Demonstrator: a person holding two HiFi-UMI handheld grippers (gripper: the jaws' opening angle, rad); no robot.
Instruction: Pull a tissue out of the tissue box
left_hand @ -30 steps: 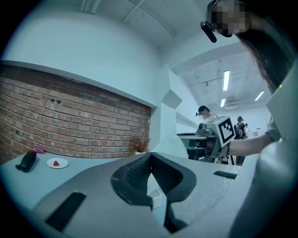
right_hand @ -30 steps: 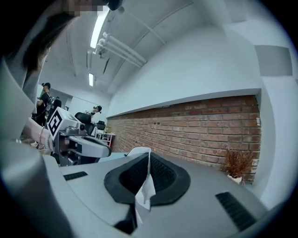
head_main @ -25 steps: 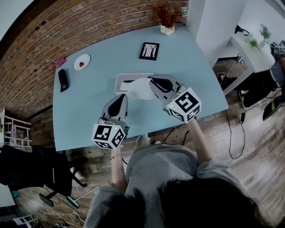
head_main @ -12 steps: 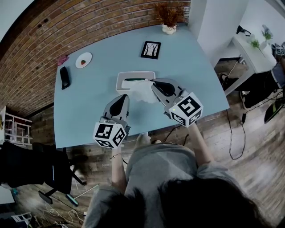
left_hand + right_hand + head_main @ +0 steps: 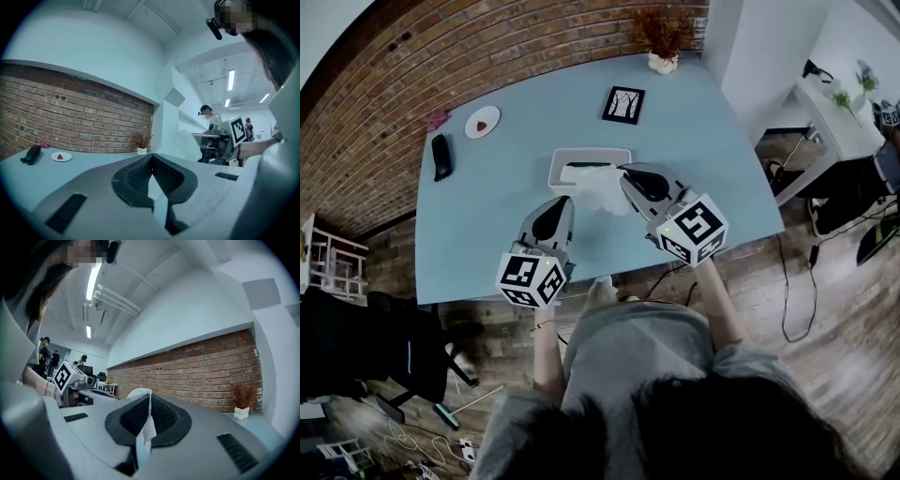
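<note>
A white tissue box [image 5: 589, 168] lies flat on the light blue table [image 5: 487, 216], with a dark slot on top. A white tissue [image 5: 602, 190] hangs over the box's near right edge, and my right gripper [image 5: 624, 173] is shut on it. In the right gripper view the tissue [image 5: 146, 425] is pinched between the jaws and sticks up past their tips. My left gripper [image 5: 560, 202] hovers just left of the tissue and nearer to me, with its jaws shut and nothing between them. In the left gripper view the tissue [image 5: 186, 145] and the right gripper's marker cube [image 5: 236, 130] show at the right.
A framed picture [image 5: 623, 104] lies beyond the box. A potted dried plant [image 5: 662, 37] stands at the far right corner. At the far left are a small plate [image 5: 482, 122] with a red item and a black object [image 5: 442, 156]. A white desk [image 5: 834, 112] stands off right.
My right gripper has drawn the tissue back toward me, away from the box. The slot on top of the box now shows. The left gripper has hardly moved.
</note>
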